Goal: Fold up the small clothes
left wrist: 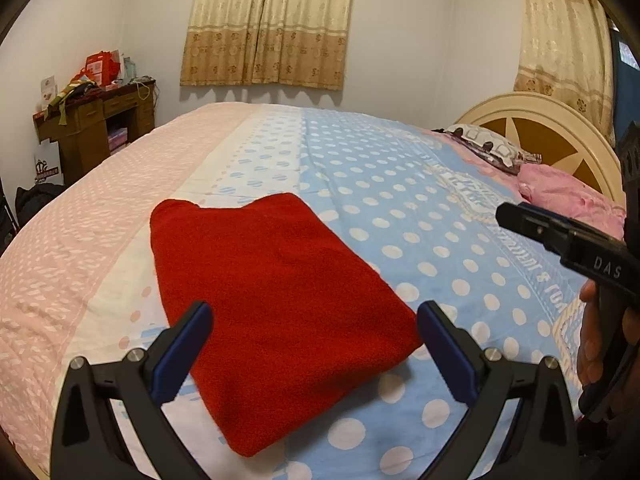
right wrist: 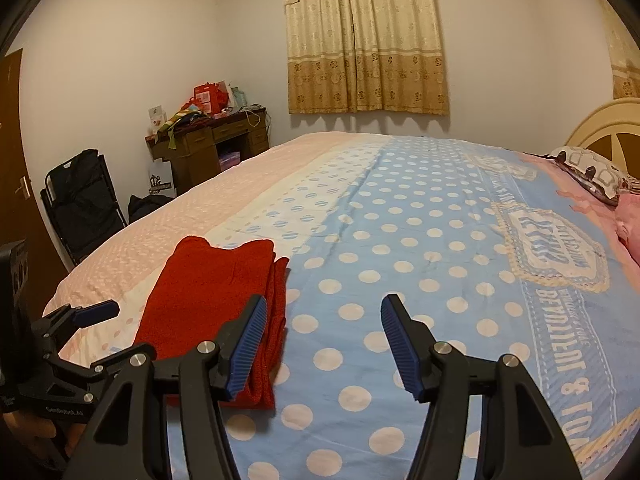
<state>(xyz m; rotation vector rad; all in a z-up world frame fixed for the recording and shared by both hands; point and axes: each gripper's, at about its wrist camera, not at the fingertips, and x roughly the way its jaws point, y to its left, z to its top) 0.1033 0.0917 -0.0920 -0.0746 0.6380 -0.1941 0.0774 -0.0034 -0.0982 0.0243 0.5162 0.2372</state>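
A: Red garment (left wrist: pixel 276 304) lies folded into a thick, roughly rectangular pad on the bedspread (left wrist: pixel 400 208), straddling the seam where the white strip meets the blue dotted part

B: Where does it sit for each camera?

A: In the left wrist view it fills the centre and runs toward 6 o'clock, between the fingers of the left gripper (left wrist: pixel 314 344). In the right wrist view it is off at about 9 o'clock, with its stacked layers showing along the right-hand edge

B: And the grippers?

A: The left gripper's jaws stand spread wide on either side of the cloth, nothing pinched. The right gripper (right wrist: pixel 324 344) is parted too, over bare dotted sheet, with its left finger (right wrist: pixel 246 344) in front of the garment's layered edge; I cannot tell whether it touches

B: So the folding looks done?

A: I judge it close to done: the edges line up fairly well, though the far end has a notch at 12 o'clock where the layers do not quite meet

B: How to finish well?

A: Keep both sets of jaws clear of the pile so nothing drags a layer loose. If tidying, press down flat on the top rather than pinching, and nudge the layered edge square from the side. The thick knit should hold its shape, yet a snagged corner would undo the stack
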